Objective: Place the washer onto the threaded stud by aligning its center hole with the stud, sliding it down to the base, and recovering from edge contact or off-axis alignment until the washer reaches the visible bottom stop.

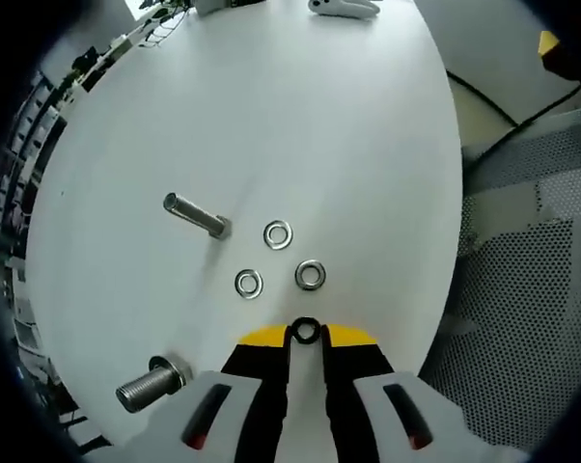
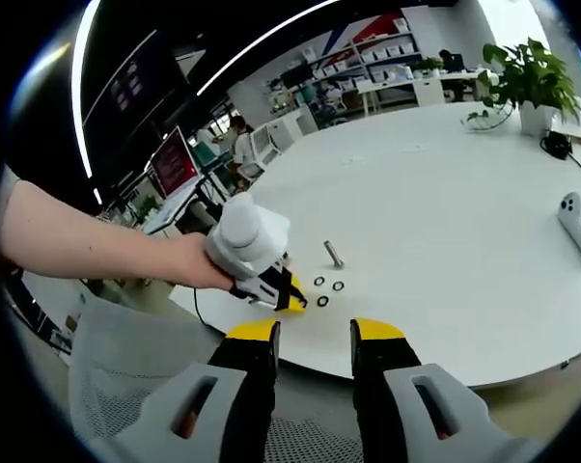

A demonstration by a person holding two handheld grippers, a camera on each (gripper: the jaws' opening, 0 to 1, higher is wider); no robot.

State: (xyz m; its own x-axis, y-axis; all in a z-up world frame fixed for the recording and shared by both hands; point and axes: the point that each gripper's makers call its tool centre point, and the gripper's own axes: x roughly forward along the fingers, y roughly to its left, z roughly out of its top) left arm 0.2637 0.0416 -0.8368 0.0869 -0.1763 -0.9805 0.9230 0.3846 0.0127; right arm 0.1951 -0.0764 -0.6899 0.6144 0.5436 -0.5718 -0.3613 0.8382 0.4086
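- Left gripper [image 1: 305, 338]: nearest item in the left gripper view; yellow-tipped jaws pinched shut on a washer [image 1: 306, 332] held by its rim, hole showing
- Spare washers: three lie flat on the white table [image 1: 300, 116] just beyond the tips, at [image 1: 310, 275], [image 1: 248, 283] and [image 1: 277, 234], near one another but apart
- Far stud [image 1: 196, 214]: threaded, left of the loose washers, the likelier target; a second stud [image 1: 152, 384] rises at the near left edge
- Advice: level the washer, centre its hole over the stud tip, lower without forcing; if the rim catches, lift and re-centre
- Room: table edge close on the near side; broad open surface beyond
- Right gripper [image 2: 312, 333]: jaws parted, holding nothing, off the near edge, well apart from the washers
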